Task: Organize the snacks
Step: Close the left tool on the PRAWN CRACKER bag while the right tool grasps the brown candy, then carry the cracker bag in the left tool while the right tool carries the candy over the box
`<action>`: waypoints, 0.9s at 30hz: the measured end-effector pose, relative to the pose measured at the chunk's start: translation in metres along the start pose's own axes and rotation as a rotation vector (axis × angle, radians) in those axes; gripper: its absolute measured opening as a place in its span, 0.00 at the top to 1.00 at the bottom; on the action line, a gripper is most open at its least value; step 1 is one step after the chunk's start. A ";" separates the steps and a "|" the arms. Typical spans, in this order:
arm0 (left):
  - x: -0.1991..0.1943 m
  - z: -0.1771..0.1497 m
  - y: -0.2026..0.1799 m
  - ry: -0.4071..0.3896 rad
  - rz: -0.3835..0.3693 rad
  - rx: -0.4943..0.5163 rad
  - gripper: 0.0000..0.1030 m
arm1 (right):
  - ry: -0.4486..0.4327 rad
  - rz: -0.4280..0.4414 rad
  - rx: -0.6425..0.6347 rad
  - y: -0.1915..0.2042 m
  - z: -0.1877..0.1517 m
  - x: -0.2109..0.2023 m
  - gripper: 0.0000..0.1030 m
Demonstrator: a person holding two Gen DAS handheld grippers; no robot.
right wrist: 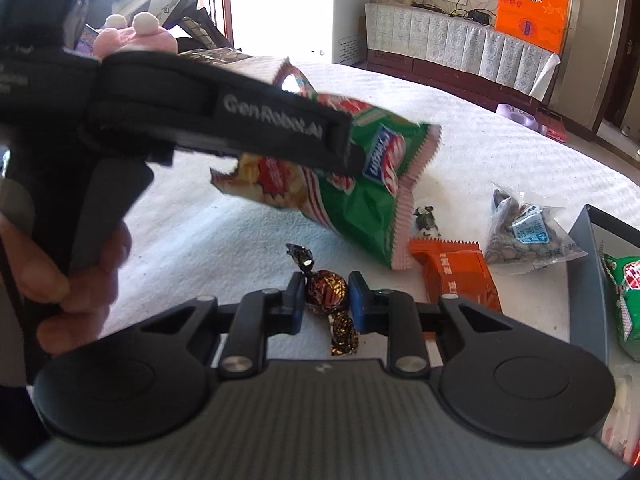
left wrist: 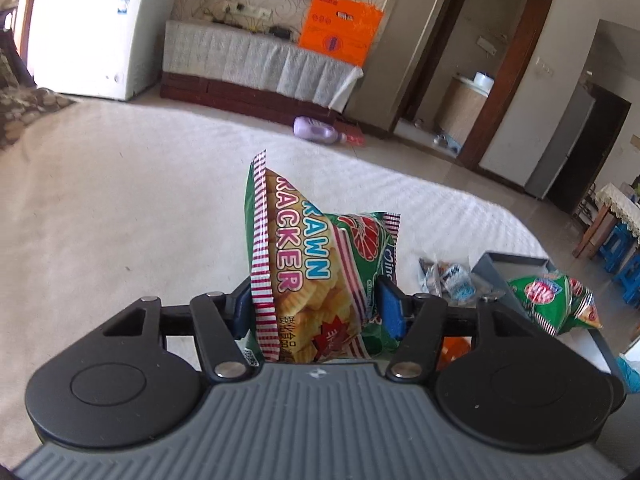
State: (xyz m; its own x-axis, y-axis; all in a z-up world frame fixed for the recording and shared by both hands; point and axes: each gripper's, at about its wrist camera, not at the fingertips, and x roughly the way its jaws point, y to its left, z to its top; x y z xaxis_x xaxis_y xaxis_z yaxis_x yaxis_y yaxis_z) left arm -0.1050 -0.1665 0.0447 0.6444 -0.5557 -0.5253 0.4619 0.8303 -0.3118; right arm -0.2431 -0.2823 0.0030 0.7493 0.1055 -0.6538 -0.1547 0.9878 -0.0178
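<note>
Left gripper [left wrist: 316,304] pinching a green prawn cracker bag [left wrist: 316,264] lifted above the white bedspread [left wrist: 120,200], right gripper [right wrist: 325,300] clamped on a brown foil candy [right wrist: 326,290] (twisted ends showing), orange packet [right wrist: 460,272], seed bag [right wrist: 524,236], grey box [right wrist: 586,280] alongside.

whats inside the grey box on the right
A green prawn cracker bag lies in the grey open box, like the one the left gripper holds. The rest of the inside is cut off by the frame edge.
</note>
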 end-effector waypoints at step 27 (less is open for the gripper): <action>-0.055 0.011 -0.079 -0.089 0.050 0.158 0.36 | -0.152 -0.050 0.060 -0.003 -0.026 -0.094 0.75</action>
State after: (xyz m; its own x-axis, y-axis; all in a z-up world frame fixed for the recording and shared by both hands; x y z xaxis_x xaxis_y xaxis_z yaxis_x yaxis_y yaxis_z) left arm -0.1707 -0.2017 0.1068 0.7170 -0.5215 -0.4625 0.5135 0.8439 -0.1555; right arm -0.3295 -0.2978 0.0451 0.8444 0.0676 -0.5314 -0.0796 0.9968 0.0004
